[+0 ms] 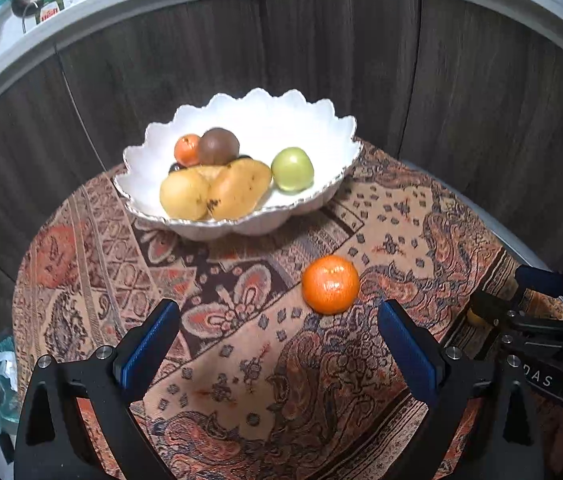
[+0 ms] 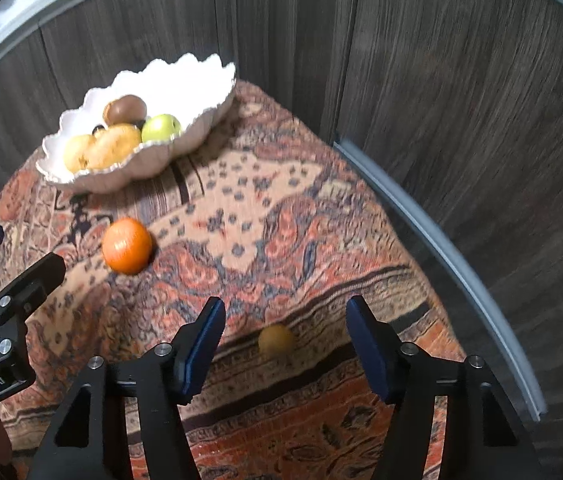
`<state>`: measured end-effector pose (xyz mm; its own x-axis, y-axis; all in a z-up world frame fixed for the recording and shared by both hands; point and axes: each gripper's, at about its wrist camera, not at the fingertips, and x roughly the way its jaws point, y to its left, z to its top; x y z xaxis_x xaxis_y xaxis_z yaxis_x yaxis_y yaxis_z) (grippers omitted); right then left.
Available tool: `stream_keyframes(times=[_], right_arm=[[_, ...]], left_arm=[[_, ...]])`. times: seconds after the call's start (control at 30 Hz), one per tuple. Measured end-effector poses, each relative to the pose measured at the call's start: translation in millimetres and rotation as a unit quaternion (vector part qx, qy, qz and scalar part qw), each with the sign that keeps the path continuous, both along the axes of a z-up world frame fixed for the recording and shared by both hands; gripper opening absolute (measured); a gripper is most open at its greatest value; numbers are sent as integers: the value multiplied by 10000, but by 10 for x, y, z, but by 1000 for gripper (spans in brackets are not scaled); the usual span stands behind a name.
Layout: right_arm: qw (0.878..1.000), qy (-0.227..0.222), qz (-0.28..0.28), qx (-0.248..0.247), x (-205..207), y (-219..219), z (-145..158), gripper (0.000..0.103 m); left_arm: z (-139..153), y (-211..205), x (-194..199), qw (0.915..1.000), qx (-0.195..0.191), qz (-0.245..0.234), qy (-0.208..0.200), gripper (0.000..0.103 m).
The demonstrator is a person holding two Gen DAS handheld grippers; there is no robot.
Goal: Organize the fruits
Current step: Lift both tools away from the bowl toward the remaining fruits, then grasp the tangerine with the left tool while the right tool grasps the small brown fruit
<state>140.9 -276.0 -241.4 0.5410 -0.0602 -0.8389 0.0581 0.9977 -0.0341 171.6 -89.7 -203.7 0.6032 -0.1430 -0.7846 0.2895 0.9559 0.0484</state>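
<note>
Both grippers, left (image 1: pixel 277 334) and right (image 2: pixel 285 330), wide open, empty; small round yellow fruit (image 2: pixel 275 340) near cloth edge may roll off if nudged

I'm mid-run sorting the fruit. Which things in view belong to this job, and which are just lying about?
Part of the job:
- white scalloped ceramic bowl, already holding fruit
- loose orange mandarin on the cloth
- small yellowish round fruit between the open right tongs
- open left tongs

Lying about:
- patterned woven tablecloth
- green dish-soap bottle on the counter
</note>
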Motion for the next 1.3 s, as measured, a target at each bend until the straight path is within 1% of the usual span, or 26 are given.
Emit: stream_keyframes(times=[0.07, 0.13, 0.27, 0.37, 0.6, 0.77, 0.8, 0.9, 1.03, 1.13, 1.3], right_arm=[[10000, 68, 4, 18, -5, 0, -45, 60], [9999, 135, 25, 60, -2, -2, -93, 55], [9997, 210, 30, 101, -14, -15, -159, 53], [9995, 287, 13, 141, -2, -28, -205, 49], [9986, 488, 14, 225, 26, -38, -315, 30], [9986, 478, 45, 213, 27, -23, -327, 27], [9987, 465, 53, 220, 23, -23, -325, 25], [9987, 421, 32, 274, 8, -37, -312, 25], [9992, 175, -22, 353, -22, -73, -212, 24], [9995, 2, -44, 324, -12, -83, -121, 24], [9994, -70, -75, 322, 51, -103, -58, 24]], left_arm=[[-36, -1, 0, 10000, -8, 3, 49, 100], [-61, -6, -2, 10000, 0, -7, 80, 100], [-97, -17, -4, 9999, 22, -31, 103, 100], [-127, -26, 1, 9999, 36, -35, 132, 100], [-169, -14, 15, 9998, 54, -26, 168, 100], [-192, -6, 26, 9998, 59, -26, 198, 100], [-194, -9, 28, 9998, 61, -27, 200, 100], [-196, -22, 27, 9998, 57, -47, 195, 100], [-199, -81, 42, 9998, -22, -141, 166, 100], [-222, -139, 99, 9997, -62, -177, 157, 99], [-306, -255, 241, 9995, -38, -240, 184, 87]])
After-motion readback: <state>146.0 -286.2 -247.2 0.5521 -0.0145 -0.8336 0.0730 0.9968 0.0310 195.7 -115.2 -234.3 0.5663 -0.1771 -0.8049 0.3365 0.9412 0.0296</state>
